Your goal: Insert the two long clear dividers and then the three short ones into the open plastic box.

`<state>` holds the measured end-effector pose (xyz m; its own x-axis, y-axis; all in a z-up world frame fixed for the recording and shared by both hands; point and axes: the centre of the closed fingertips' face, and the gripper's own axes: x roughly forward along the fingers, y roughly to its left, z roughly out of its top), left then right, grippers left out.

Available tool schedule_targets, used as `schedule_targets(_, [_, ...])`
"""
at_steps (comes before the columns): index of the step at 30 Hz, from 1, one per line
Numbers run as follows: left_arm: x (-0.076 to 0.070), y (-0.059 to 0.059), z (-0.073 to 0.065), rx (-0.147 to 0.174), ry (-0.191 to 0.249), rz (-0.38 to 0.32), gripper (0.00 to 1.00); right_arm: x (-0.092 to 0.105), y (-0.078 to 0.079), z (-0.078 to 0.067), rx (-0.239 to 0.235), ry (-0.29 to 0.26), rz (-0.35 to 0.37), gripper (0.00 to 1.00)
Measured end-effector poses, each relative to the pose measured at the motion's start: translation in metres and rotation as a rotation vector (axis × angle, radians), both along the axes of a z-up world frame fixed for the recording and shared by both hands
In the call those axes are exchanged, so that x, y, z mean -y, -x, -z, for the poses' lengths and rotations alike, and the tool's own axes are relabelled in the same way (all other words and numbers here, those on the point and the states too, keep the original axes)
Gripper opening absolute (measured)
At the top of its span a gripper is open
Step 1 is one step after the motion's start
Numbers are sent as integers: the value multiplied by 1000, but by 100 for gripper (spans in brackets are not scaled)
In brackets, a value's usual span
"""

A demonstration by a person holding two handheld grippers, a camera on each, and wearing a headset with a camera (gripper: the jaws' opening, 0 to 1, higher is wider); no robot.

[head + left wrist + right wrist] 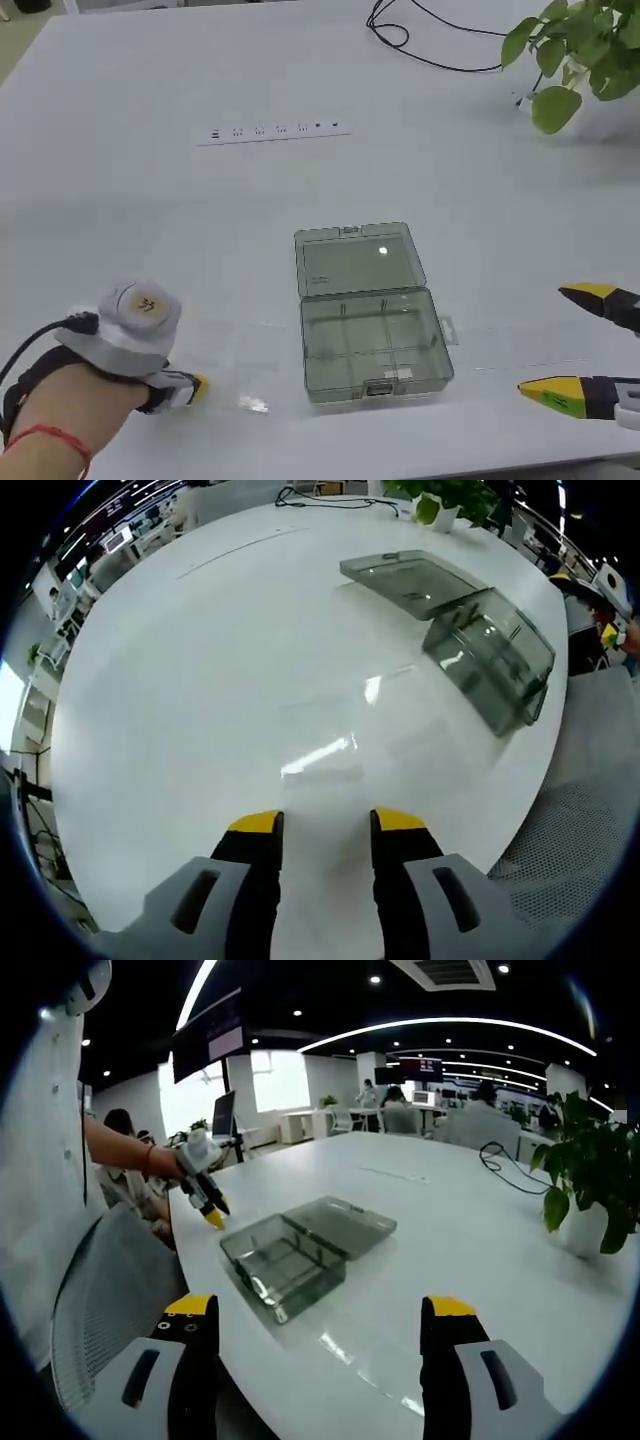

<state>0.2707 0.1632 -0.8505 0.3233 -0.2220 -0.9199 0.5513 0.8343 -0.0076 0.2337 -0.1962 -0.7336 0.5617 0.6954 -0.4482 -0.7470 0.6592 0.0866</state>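
Observation:
The open smoky-clear plastic box (375, 345) sits at the middle of the white table (150, 210), its lid (355, 258) laid back behind it. Faint partition lines show inside the box. Clear dividers (250, 350) lie flat left of the box, hard to make out; in the left gripper view these dividers (330, 750) lie just ahead of the jaws. My left gripper (190, 390) is low at the front left, open with a narrow empty gap (327, 825). My right gripper (570, 345) is right of the box, open wide and empty (320, 1310). The box (285, 1260) lies ahead of it.
A white power strip (275, 131) lies farther back, with a black cable (430, 45) and a potted plant (575, 50) at the far right. A thin clear strip (530, 362) lies right of the box. A mesh chair (570, 830) stands by the table's front edge.

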Motion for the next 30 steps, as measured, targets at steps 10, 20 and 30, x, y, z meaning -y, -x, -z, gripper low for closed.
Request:
schedule_targets(10, [-1,-1,1,-43,-16,33,32,0,2,1,1,-7,7,83])
schedule_targets(20, [-1,-1,1,-65,9,13,31,1,4,3,-2,-6,12,83])
schedule_targets(30, [-2,-1,-1,-56,46,-8,30,-3,6,3,-9,-6,5,83])
